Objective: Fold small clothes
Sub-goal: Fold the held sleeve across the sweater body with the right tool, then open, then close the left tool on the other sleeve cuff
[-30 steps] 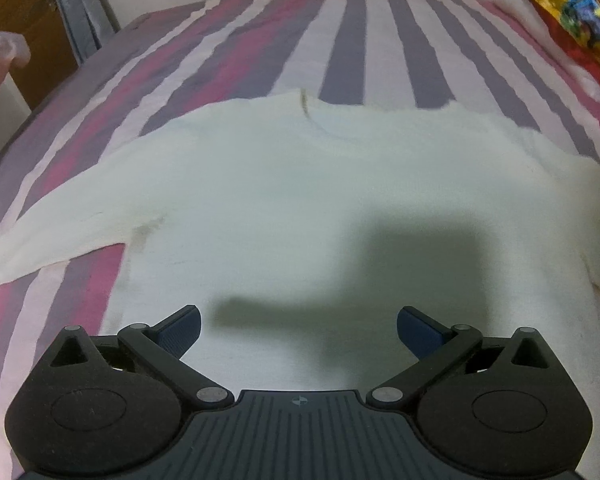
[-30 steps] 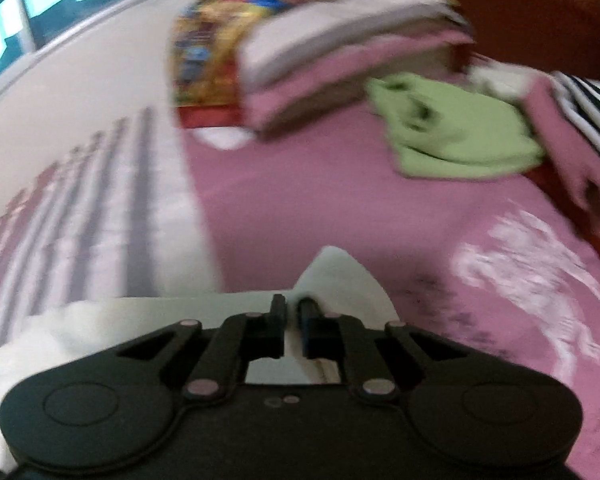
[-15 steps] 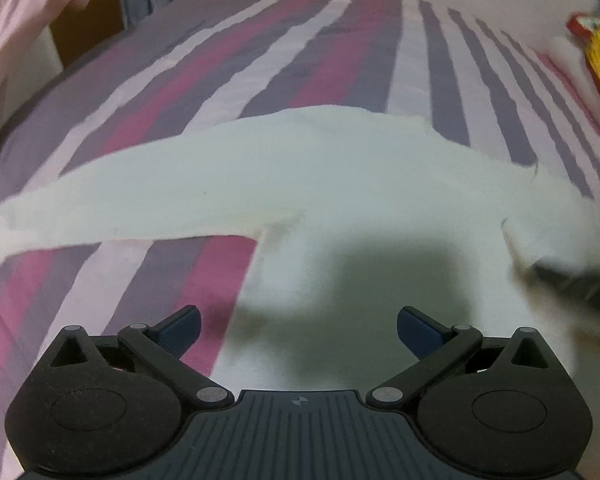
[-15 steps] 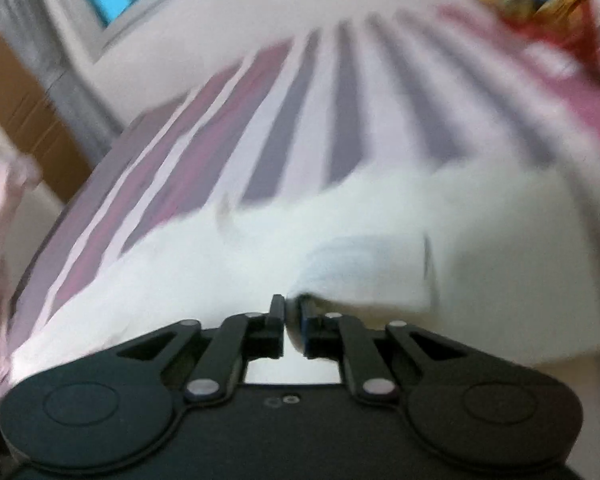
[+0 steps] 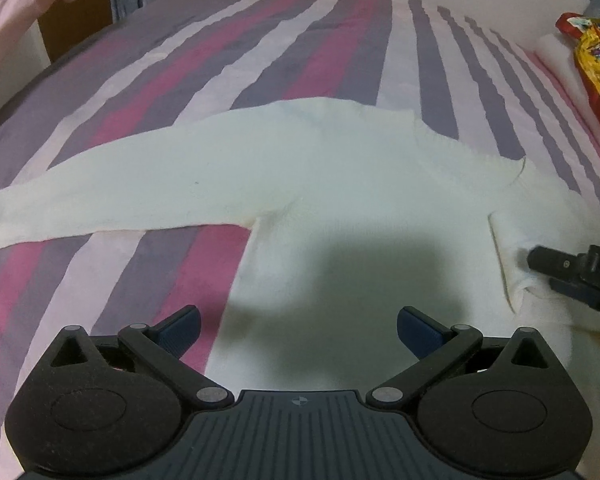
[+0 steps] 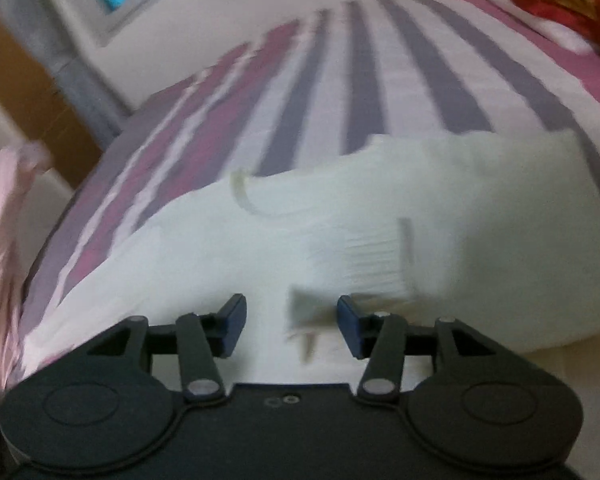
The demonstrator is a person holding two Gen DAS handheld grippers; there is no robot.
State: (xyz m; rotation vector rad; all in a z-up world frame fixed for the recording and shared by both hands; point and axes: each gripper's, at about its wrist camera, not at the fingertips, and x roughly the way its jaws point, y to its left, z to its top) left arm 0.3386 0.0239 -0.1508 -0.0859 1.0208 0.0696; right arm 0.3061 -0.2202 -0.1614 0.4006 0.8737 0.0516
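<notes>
a white sweater (image 5: 340, 216) lies spread flat on a bed covered by a striped sheet (image 5: 300, 40), one sleeve (image 5: 100, 200) stretched out to the side and the other sleeve (image 6: 364, 256) folded in across the body, its ribbed cuff resting on the chest just below the collar (image 6: 252, 196). the right gripper (image 6: 292, 320) hangs over that cuff with its jaws opening, the cuff's corner between them but no longer pinched; the same tool shows at the right edge of the left wrist view. the left gripper (image 5: 298, 328) hovers over the lower part of the body with its jaws spread wide, grasping nothing.

the risk here seems to lie in the release. knit fabric may cling to a pad, so a quick pull-away could drag the cuff back off the chest and undo the fold. the soft bedding may also let the sleeve slide or bunch. the outstretched sleeve, apparently next to be folded, lies well apart from the left gripper, and a grip taken too deep might catch the sheet with it. a pink cloth (image 5: 16, 20) hanging at the bedside and a bright printed bundle (image 5: 596, 60) at the far corner look clear of the work.
</notes>
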